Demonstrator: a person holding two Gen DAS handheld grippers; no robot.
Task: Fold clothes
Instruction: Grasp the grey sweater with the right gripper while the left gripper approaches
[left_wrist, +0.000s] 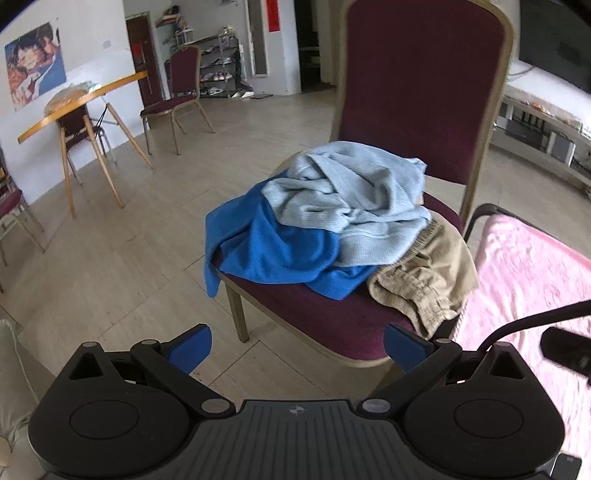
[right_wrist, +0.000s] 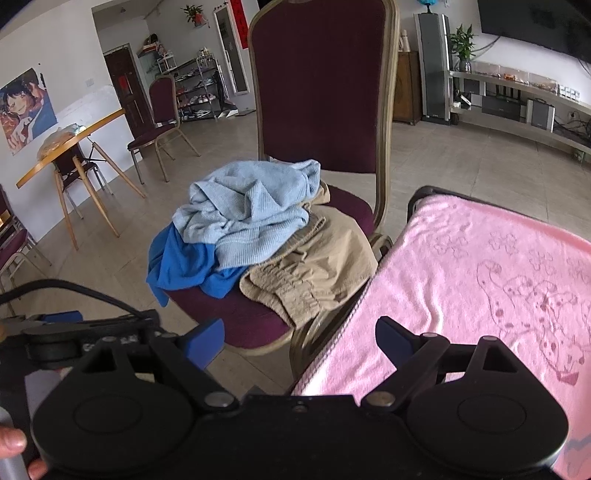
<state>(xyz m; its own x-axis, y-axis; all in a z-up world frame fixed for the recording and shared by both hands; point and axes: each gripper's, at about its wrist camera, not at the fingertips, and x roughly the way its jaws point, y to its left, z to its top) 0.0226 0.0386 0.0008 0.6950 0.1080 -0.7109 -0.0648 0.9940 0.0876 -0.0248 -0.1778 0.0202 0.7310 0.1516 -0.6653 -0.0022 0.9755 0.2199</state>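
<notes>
Hovering open, both tools (left_wrist: 297, 349) (right_wrist: 300, 341) short of clothes pile (left_wrist: 332, 221) (right_wrist: 255, 240) on chair (left_wrist: 417, 81) (right_wrist: 317, 81).

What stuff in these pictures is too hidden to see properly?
- Bright blue garment: mostly buried under the light blue knit top in both views, so its type is unclear.
- Tan shorts: the far part is tucked under the knit top.
- Pink towel: cut off by the right edge in both views; what supports it is hidden.
- Round table: the items on it are too small to identify.
</notes>
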